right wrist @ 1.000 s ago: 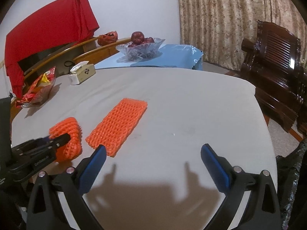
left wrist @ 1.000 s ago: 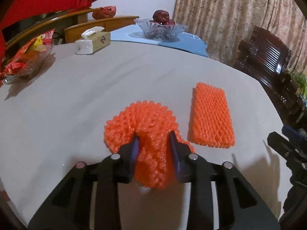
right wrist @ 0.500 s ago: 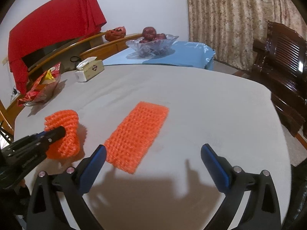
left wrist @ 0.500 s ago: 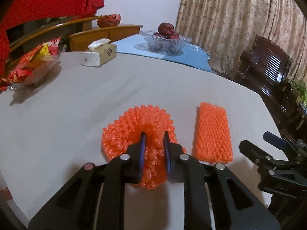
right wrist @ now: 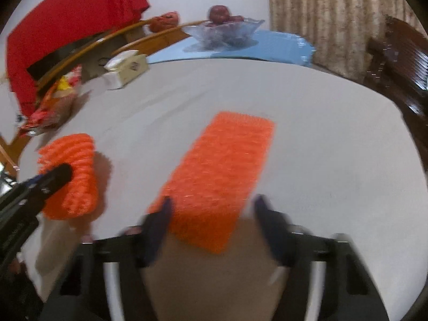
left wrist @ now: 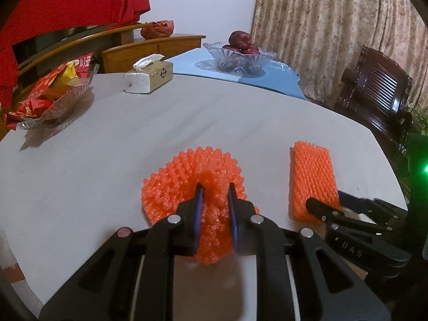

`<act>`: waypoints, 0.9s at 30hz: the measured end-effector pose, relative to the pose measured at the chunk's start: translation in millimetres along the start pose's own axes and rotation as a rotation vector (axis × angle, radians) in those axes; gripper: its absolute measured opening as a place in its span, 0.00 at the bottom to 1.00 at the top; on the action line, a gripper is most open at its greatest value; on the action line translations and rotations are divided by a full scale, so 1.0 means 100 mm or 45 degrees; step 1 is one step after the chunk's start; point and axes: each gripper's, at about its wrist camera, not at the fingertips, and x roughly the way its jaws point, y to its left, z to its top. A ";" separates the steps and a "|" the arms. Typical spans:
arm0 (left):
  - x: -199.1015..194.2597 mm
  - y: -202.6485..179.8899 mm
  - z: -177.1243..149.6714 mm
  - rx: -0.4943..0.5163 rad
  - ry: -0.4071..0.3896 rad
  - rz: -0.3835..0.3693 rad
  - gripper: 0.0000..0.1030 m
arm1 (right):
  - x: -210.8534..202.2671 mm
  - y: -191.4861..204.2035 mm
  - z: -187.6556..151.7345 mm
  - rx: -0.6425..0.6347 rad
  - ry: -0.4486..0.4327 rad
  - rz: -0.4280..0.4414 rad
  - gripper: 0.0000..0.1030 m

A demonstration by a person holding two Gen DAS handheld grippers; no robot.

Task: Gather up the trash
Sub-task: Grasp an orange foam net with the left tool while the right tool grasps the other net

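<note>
A bunched orange foam net [left wrist: 192, 171] sits low over the grey table [left wrist: 187, 112], pinched between the pads of my left gripper [left wrist: 215, 187], which is shut on it. In the right wrist view the same net [right wrist: 72, 149] shows at the left with the left gripper [right wrist: 61, 174] on it. A flat orange foam net [right wrist: 224, 160] lies on the table, its near end between the closing jaws of my right gripper [right wrist: 211, 203]. That view is blurred; the right pad still stands off the net's edge. From the left wrist, the flat net [left wrist: 311, 171] has the right gripper [left wrist: 326, 200] at its near end.
A tissue box [left wrist: 148, 76] and a glass bowl of red snack packets [left wrist: 50, 93] stand at the table's far left. A glass fruit bowl [left wrist: 238, 56] sits on a blue table behind. A dark wooden chair [left wrist: 374, 91] stands beyond the right edge.
My left gripper closed on the bunched net and lifted it slightly. My right gripper moved forward and down over the flat net's near end, and its jaws narrowed from wide open.
</note>
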 end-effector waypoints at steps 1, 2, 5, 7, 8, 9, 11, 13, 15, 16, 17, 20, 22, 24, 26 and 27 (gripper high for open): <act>0.00 0.00 0.00 0.001 0.000 -0.001 0.16 | -0.01 0.01 0.01 -0.005 0.004 0.013 0.35; -0.01 -0.01 0.00 0.003 -0.001 -0.002 0.16 | -0.03 0.02 0.01 -0.010 0.001 0.023 0.27; -0.05 -0.04 0.02 0.010 -0.010 -0.008 0.16 | -0.09 0.01 0.02 -0.010 -0.003 0.041 0.12; -0.07 -0.07 0.03 0.019 -0.014 -0.014 0.16 | -0.13 -0.01 0.04 0.001 -0.015 0.051 0.12; -0.09 -0.09 0.03 0.024 -0.014 -0.017 0.16 | -0.17 -0.01 0.04 -0.001 -0.026 0.051 0.12; -0.09 -0.10 0.03 0.028 -0.014 -0.018 0.16 | -0.21 -0.02 0.04 -0.002 -0.035 0.055 0.11; -0.12 -0.14 0.05 0.033 -0.017 -0.028 0.16 | -0.30 -0.04 0.04 0.001 -0.053 0.059 0.11; -0.16 -0.18 0.05 0.042 -0.023 -0.037 0.16 | -0.38 -0.06 0.05 0.005 -0.071 0.062 0.11; -0.21 -0.24 0.06 0.057 -0.030 -0.052 0.16 | -0.50 -0.08 0.07 0.005 -0.097 0.059 0.11; -0.23 -0.27 0.07 0.063 -0.034 -0.059 0.16 | -0.55 -0.09 0.08 0.004 -0.108 0.057 0.11; -0.25 -0.30 0.08 0.068 -0.036 -0.065 0.16 | -0.61 -0.10 0.09 0.002 -0.122 0.054 0.11; -0.35 -0.41 0.13 0.084 -0.051 -0.083 0.16 | -0.79 -0.14 0.11 -0.004 -0.157 0.043 0.11; -0.41 -0.47 0.15 0.092 -0.060 -0.094 0.16 | -0.89 -0.16 0.12 -0.006 -0.177 0.034 0.11; -0.46 -0.53 0.17 0.095 -0.065 -0.107 0.16 | -1.01 -0.19 0.13 -0.006 -0.194 0.027 0.11; -0.52 -0.60 0.19 0.096 -0.073 -0.124 0.16 | -1.12 -0.23 0.13 -0.001 -0.208 0.017 0.11; -0.55 -0.62 0.20 0.099 -0.078 -0.129 0.16 | -1.18 -0.25 0.13 0.002 -0.215 0.011 0.11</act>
